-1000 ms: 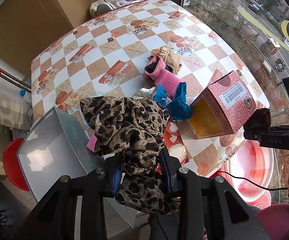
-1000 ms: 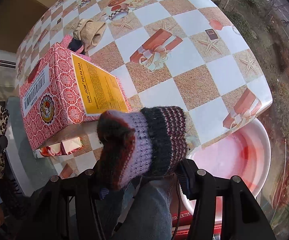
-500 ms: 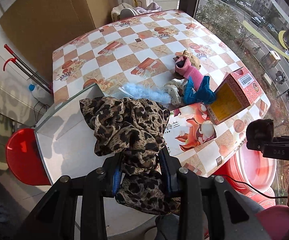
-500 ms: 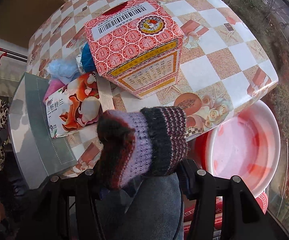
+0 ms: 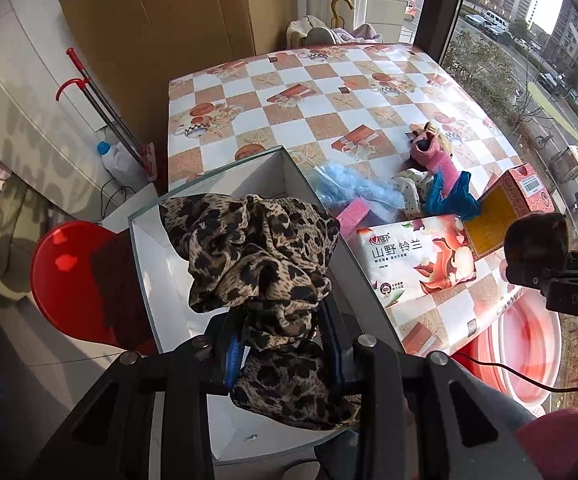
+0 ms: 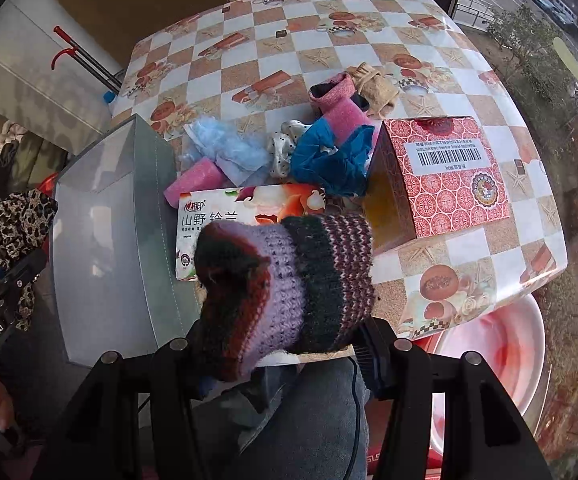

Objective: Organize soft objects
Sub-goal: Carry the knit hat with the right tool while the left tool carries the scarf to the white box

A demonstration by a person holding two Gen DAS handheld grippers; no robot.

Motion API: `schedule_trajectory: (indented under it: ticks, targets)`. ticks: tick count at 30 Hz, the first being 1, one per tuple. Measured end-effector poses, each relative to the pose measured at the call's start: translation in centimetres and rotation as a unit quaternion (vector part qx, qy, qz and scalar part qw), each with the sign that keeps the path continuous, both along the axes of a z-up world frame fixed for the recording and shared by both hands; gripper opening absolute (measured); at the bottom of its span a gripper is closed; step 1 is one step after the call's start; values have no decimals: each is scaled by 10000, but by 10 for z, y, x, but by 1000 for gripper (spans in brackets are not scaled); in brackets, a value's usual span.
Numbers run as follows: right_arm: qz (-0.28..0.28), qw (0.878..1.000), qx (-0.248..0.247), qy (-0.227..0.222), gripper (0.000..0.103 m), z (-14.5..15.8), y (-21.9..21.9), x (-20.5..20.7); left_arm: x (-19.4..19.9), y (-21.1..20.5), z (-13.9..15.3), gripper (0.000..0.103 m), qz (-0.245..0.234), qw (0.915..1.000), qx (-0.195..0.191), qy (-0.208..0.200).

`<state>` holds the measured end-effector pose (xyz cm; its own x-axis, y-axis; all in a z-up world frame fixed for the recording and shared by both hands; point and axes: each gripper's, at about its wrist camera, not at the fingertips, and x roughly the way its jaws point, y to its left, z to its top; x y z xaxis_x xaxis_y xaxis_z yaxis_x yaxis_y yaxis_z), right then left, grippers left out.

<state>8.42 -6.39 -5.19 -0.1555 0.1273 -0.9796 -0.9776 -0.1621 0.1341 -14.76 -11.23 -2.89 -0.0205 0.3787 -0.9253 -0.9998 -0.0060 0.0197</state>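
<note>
The left tool (image 5: 283,354) pinches a leopard-print cloth (image 5: 257,248) above the open grey box (image 5: 149,264), and the right tool (image 6: 285,354) is clamped on a striped knitted piece (image 6: 289,280) over the worktop (image 6: 369,20) edge, just right of that box. The cloth could go astray: it bunches high and hangs below the jaws, so a release too near the box's wall could leave a fold draped over the rim, or let it slide off toward the red stool (image 5: 69,280) left of the box. The knit, let go where it hangs, would likely land outside the box, on the tissue pack (image 6: 225,216) or past the worktop edge into the pink basin (image 6: 489,352). More soft things wait right of the box: blue fluff (image 6: 225,148), a pink sock (image 6: 341,108), a teal cloth (image 6: 329,160). The box's floor is largely hidden by the cloth, so I cannot tell what already lies in it. The right tool's pads are buried in yarn.
</note>
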Motion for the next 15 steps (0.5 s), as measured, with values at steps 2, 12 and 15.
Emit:
schedule_trajectory:
  ticks: [2,12,15]
  targets:
    - [177,9998,79,10,56,6,4,-13,-7,-3,0,37,136,9999,12,-25]
    - [1097,9936,265,92,56,27,16,-79,-34,-17,0,37,625,9979,112,-158]
    - [1282,9913,254,171,56,31,19,-96,-39,-19,-2,37,689,9974,92,-190]
